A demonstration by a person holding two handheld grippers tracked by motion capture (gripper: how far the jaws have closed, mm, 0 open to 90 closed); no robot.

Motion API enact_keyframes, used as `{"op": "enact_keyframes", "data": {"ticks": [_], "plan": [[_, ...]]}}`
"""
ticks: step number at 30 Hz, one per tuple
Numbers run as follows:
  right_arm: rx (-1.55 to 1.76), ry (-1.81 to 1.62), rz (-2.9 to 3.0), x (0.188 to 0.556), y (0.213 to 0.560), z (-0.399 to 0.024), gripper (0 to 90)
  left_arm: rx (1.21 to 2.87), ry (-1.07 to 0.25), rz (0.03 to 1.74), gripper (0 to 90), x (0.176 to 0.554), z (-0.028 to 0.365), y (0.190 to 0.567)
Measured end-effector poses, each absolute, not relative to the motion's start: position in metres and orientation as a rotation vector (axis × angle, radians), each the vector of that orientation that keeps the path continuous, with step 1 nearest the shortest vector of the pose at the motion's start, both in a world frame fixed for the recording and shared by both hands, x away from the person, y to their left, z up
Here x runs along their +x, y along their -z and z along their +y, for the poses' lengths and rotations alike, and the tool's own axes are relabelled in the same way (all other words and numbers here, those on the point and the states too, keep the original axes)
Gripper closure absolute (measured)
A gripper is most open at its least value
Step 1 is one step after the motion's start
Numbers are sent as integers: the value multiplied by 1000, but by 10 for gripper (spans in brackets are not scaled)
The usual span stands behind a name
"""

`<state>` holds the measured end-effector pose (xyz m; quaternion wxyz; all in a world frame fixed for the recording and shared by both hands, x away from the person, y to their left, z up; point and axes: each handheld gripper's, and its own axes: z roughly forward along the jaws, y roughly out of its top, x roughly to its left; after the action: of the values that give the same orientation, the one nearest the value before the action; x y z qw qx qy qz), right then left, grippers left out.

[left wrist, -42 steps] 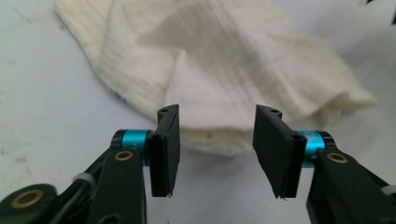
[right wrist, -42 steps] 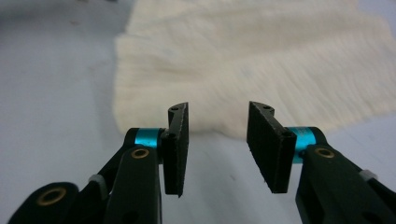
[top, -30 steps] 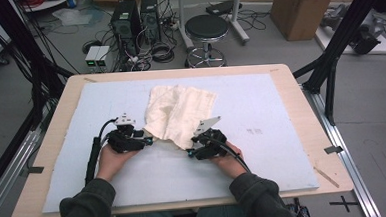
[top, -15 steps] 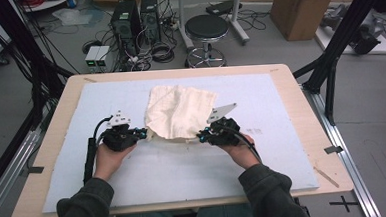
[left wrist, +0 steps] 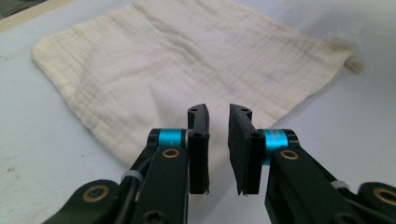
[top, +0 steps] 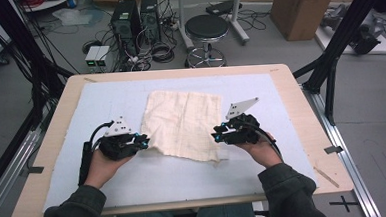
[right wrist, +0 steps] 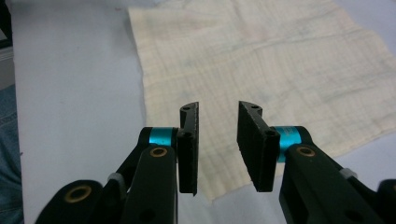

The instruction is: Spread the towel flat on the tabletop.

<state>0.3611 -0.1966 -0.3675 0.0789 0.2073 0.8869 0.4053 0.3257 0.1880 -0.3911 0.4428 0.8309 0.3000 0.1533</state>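
A cream cloth lies spread flat on the pale blue mat that covers the wooden table, about midway between left and right and somewhat toward the near half; its surface shows light creases and its near right corner is slightly frayed. The left gripper is held just beside the near left corner of the cloth; in the left gripper view its jaws stand a narrow gap apart, having just been opening, with nothing between the pads and the cloth edge lying beyond and below them. The right gripper is held at the near right edge of the cloth; in the right gripper view its jaws likewise stand a narrow gap apart, having just been opening, nothing clamped, the cloth lying flat under and beyond them. Each gripper is carried in a hand with a dark sleeve entering from the near side; a grey three-cornered plate rises from the right gripper. On the floor beyond the far edge stand a black stool, computer towers and a cardboard box.
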Motion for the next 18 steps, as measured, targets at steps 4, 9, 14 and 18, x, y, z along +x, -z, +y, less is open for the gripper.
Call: {"op": "enact_keyframes", "data": {"ticks": [4,9,14,18], "plan": [[645,-1203,2684,360,389,-200,691,2081,-355,755,689,329,189,401],[646,-1159,2734,356,405,-202,662,2112,-334,808,628,337,194,415],[607,-1182,2775,350,418,-203,596,2153,-272,847,561,345,198,428],[574,-1157,2802,346,424,-198,567,2180,-241,859,549,347,198,435]]}}
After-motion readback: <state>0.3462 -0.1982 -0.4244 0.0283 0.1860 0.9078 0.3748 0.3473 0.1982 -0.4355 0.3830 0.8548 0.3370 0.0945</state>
